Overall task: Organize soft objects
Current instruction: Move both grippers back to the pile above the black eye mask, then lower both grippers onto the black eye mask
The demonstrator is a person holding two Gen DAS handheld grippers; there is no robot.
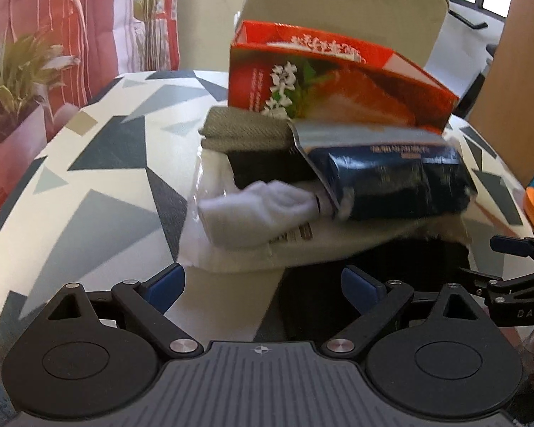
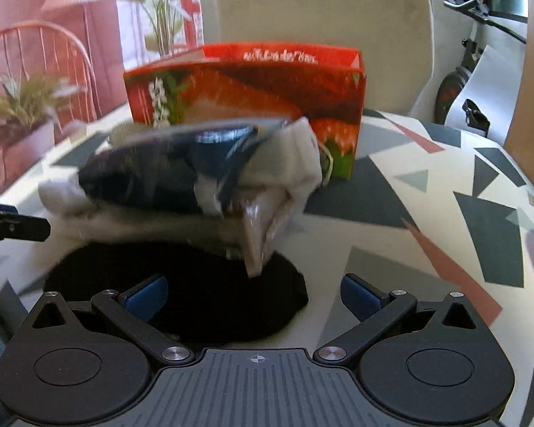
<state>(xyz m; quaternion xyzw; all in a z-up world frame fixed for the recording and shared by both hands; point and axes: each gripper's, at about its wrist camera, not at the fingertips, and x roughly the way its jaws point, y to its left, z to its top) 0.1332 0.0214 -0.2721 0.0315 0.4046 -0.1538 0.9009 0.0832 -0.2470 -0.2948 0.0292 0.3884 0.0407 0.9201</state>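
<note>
Left wrist view: the left gripper [image 1: 263, 286] stands with its jaws wide apart and nothing between them, low over the patterned tablecloth [image 1: 99, 178]. Just beyond lies a heap of soft things: a white sock [image 1: 256, 210] on a white folded cloth [image 1: 238, 252], a dark blue foil bag [image 1: 391, 181] across it, an olive cloth [image 1: 245, 131] behind, a black cloth [image 1: 366, 284] nearest. A red carton [image 1: 338, 82] stands at the far side.

Right wrist view: the right gripper [image 2: 254, 295] is likewise spread and empty, above the black cloth [image 2: 195, 284]. The foil bag [image 2: 160, 174] and the pale sock [image 2: 288, 163] lie beyond, the carton [image 2: 245, 85] behind them.
</note>
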